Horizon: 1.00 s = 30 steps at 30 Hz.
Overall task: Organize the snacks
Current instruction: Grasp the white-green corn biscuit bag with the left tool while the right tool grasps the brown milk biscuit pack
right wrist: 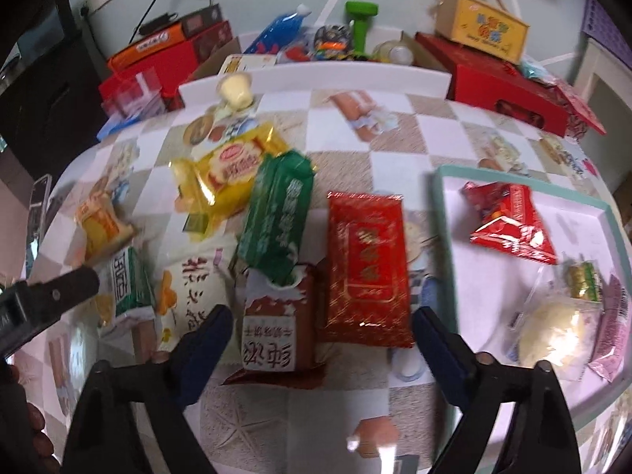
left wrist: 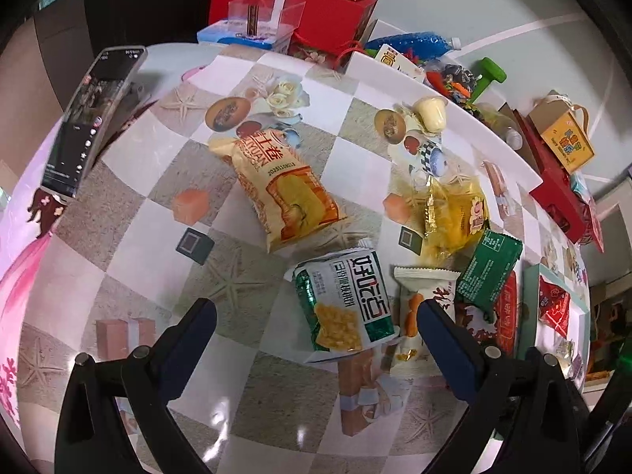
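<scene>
My left gripper [left wrist: 316, 324] is open and empty, its jaws wide on either side of a green and white corn snack pack [left wrist: 345, 302] on the table. My right gripper [right wrist: 320, 328] is open and empty above a brown and white packet [right wrist: 276, 328] and a red packet [right wrist: 365, 264]. A green packet [right wrist: 276, 213] lies partly over the brown one. A white packet [right wrist: 197, 292], a yellow packet [right wrist: 227, 173] and an orange-yellow bag [left wrist: 282, 187] lie nearby. A teal-rimmed white tray [right wrist: 446, 213] at the right holds a red pouch [right wrist: 509, 223] and several small snacks.
A phone [left wrist: 94, 118] stands at the table's far left. A pudding cup [left wrist: 432, 112] lies near the back edge. Red gift boxes [left wrist: 316, 19], a yellow box [right wrist: 488, 29], a green dumbbell [right wrist: 361, 19] and a blue bottle [right wrist: 280, 29] crowd behind the table.
</scene>
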Motion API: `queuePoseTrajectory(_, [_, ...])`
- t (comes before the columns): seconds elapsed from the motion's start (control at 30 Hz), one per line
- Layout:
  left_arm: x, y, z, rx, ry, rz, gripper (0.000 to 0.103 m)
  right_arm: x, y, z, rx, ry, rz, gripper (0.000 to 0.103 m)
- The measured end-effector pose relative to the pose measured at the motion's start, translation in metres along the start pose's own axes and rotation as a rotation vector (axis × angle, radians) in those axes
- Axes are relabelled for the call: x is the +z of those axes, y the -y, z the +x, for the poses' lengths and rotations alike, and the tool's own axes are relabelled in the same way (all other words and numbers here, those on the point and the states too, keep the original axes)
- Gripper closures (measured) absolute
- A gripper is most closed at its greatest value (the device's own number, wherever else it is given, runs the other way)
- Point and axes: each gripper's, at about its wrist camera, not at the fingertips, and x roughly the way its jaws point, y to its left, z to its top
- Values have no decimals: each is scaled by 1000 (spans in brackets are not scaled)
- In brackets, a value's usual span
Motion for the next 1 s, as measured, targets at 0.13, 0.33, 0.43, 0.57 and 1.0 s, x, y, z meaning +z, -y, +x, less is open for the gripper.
queuePoseTrajectory(0.13, [1, 6, 9, -25, -20, 7, 2, -2, -2, 4, 36, -12, 1, 23])
queuePoseTrajectory(0.33, [1, 15, 19, -26, -30, 28, 2, -3, -10, 8, 58, -15, -22, 36])
queuePoseTrajectory(0.43, [1, 18, 23, -13, -29, 44, 2, -3, -15, 10, 51, -13, -44, 39])
queuePoseTrajectory(0.57, [1, 19, 29, -5, -36, 48, 3, -4, -21, 11, 48, -11, -72, 43])
queuePoseTrajectory(1.0, [0, 21, 40, 38, -54, 54, 25, -5, -25, 19, 72, -12, -95, 53])
